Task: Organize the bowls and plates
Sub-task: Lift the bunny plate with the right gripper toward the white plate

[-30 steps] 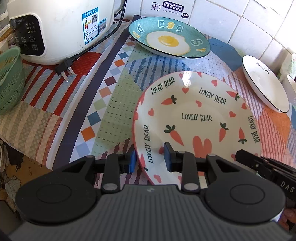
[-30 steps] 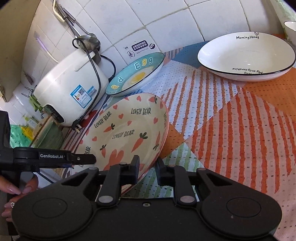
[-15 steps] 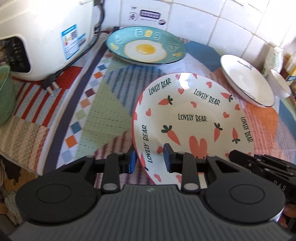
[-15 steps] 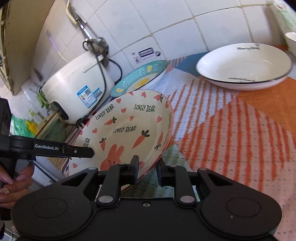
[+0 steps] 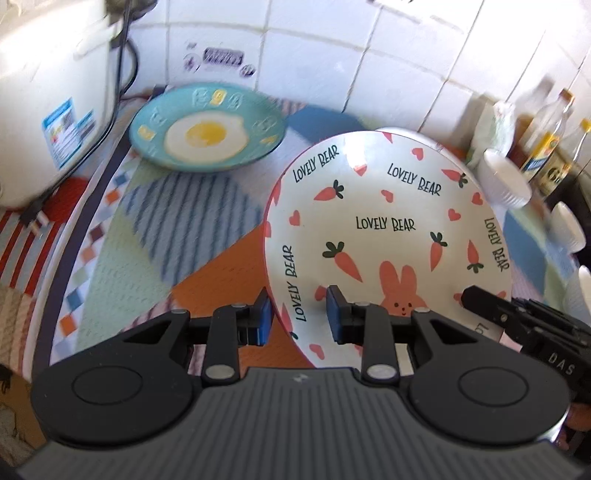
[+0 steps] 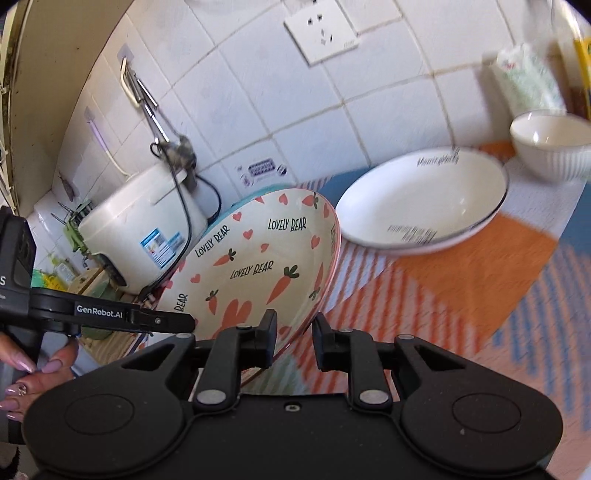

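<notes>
Both grippers hold the cream "Lovely Bear" carrot plate by its near rim, lifted and tilted above the patterned cloth. My left gripper is shut on its left near rim. My right gripper is shut on its right near rim, where the plate also shows. A teal fried-egg plate lies at the back left. A white black-rimmed plate lies just right of the carried plate. A white ribbed bowl stands behind it.
A white rice cooker with its cord stands at the far left by the tiled wall. More white ribbed bowls and bottles stand at the right. A wall socket is above.
The carrot plate has been lifted off the cloth and carried to the right, toward the white plate. Both grippers moved with it, still shut on its rim.
</notes>
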A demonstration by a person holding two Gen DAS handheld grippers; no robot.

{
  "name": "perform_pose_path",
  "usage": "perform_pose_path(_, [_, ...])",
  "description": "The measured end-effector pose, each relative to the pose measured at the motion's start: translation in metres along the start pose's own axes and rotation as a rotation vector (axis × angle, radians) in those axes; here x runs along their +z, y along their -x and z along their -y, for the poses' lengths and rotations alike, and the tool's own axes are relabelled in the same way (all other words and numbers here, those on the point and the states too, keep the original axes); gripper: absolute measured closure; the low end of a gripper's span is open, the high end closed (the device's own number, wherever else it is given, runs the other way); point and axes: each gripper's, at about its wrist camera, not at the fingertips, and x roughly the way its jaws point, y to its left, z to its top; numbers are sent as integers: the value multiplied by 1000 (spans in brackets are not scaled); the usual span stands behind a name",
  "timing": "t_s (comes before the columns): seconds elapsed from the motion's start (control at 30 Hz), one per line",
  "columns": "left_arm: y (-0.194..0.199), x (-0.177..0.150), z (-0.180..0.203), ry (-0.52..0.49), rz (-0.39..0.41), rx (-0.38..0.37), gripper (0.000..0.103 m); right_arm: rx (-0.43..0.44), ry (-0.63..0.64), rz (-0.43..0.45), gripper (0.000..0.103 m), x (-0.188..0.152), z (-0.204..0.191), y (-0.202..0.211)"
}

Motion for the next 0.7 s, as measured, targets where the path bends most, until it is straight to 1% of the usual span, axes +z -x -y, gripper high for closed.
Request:
perform_pose_path(0.07, [-3,8,10,-21,19,-3,75,-16,1,13,78,9,3,5])
perform_pose_path(0.2, [-13,27,26,-25,38,-35,75,-50,5,7,78,26,16,11])
perform_pose_path(0.3, [-21,38,43,-46,66,-39,75,-62,-50,-1,78,38,30,14])
perform_pose_path(0.43, [-36,50,56,-24,67,-80,75,-101,-61,-10,78,44,44,17])
perform_pose_path(0.5, [-42,54,65,-48,69,-80,75,-105,-81,-10,78,47,53,18])
perform_pose_path(0.6, [-53,56,77,-59,82,-63,75,-118,-92,-13,78,52,64,17])
perform_pose_path(0.7, [-68,61,81,-43,62,-70,75,-138,-85,-21,78,57,73,14])
